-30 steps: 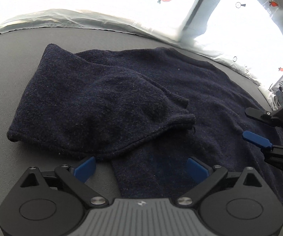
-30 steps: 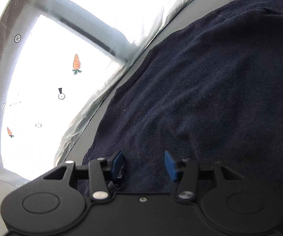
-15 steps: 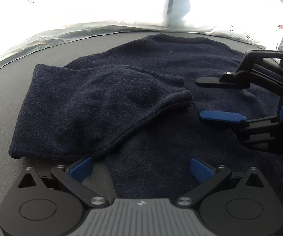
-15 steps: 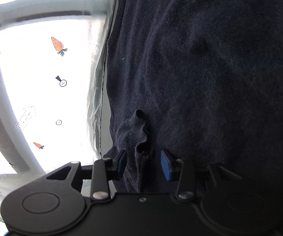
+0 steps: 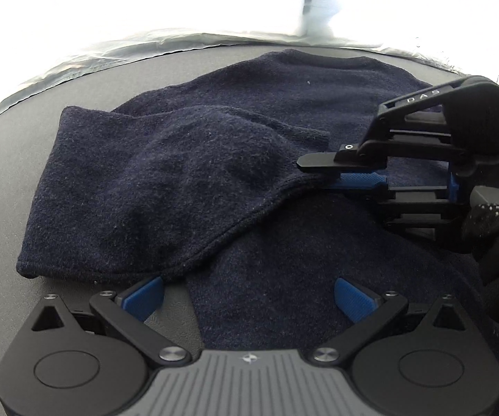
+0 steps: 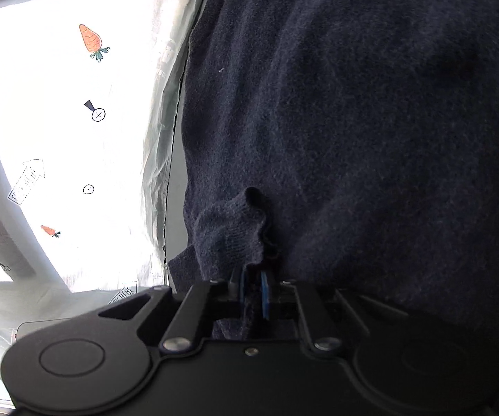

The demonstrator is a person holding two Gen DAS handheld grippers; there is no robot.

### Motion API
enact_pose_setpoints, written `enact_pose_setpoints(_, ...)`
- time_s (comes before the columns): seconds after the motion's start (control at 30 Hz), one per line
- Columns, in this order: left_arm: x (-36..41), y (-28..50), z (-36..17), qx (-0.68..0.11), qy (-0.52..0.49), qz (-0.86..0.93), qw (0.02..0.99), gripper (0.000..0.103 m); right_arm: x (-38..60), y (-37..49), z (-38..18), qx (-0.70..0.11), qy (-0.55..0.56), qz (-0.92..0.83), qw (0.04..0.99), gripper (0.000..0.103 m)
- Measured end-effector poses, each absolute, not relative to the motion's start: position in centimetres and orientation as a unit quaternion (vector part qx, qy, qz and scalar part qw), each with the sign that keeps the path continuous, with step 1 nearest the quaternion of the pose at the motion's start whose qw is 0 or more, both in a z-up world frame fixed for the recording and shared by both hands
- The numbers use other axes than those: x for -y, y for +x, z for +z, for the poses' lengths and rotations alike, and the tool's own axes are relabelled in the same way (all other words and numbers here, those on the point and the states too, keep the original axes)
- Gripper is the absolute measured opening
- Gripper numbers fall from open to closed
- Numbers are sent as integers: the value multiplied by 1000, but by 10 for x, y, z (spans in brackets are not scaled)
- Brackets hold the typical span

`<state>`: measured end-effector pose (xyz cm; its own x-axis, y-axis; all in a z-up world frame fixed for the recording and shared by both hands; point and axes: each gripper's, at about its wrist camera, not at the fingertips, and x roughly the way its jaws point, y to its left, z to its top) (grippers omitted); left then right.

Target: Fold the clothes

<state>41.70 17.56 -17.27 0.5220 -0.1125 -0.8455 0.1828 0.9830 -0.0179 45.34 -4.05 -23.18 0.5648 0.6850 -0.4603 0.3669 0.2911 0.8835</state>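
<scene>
The right gripper (image 6: pixel 253 289) has its 2 blue pads pressed together on a bunched corner of the dark navy sweater (image 5: pixel 284 242), the knit pinched between them; the left wrist view shows the same clamp at the tip of the folded-over flap (image 5: pixel 166 187). The left gripper (image 5: pixel 249 298) stands spread wide and holds nothing, its pads just above the sweater's near edge. The sweater lies on the grey table (image 5: pixel 13 173), with 1 flap, probably a sleeve, already laid across the body. The fold looks early: that flap seems about to be repositioned, and the remaining side and the final halving appear undone.
</scene>
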Motion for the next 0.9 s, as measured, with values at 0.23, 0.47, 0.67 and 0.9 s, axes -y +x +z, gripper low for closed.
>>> enact_pose_setpoints(0.23,-180,427,-158,-526,-38,-31,849,103,57,433,-193,-413,565,130,702,7)
enact_pose_setpoints(0.47,-163,388,-122,-487,-76,8,870,103,96,405,-153,-385,546,128,733,7)
enact_pose_setpoints(0.67,-108,344,-113,-489,-115,0,865,103,146,386,-138,-394,530,99,744,7)
enact_pose_setpoints(0.9,-60,327,-134,-529,-147,31,835,103,198,378,-121,-392,507,77,764,7)
